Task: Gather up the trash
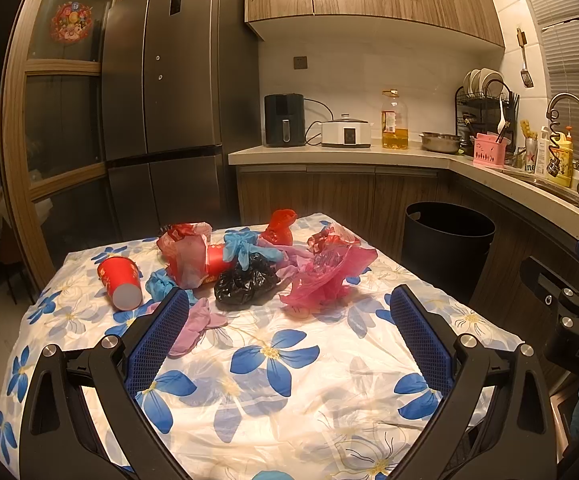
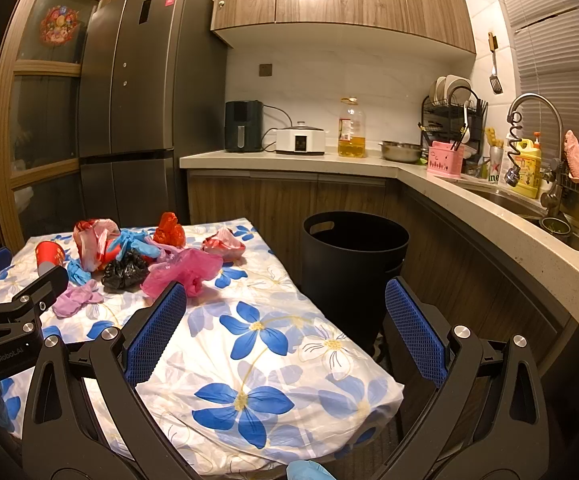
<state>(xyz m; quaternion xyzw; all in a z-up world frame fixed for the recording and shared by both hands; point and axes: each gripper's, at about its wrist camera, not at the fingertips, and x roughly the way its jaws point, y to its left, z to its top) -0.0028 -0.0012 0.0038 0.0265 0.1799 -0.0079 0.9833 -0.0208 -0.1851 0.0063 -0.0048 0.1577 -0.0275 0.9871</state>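
A pile of trash lies at the far side of the flowered table (image 1: pixel 273 360): a red paper cup (image 1: pixel 119 282) on its side, a black bag (image 1: pixel 245 284), a pink bag (image 1: pixel 325 276), blue gloves (image 1: pixel 241 246), a purple glove (image 1: pixel 195 328) and red wrappers (image 1: pixel 279 226). My left gripper (image 1: pixel 285 336) is open and empty above the near table. My right gripper (image 2: pixel 285 332) is open and empty over the table's right edge. A black trash bin (image 2: pixel 353 264) stands on the floor right of the table.
A counter (image 2: pixel 409 168) runs along the back and right with an oil bottle (image 2: pixel 352 128), cooker, bowl, dish rack and sink (image 2: pixel 529 204). A tall fridge (image 1: pixel 161 80) stands behind the table. The left gripper's body shows in the right wrist view (image 2: pixel 13 316).
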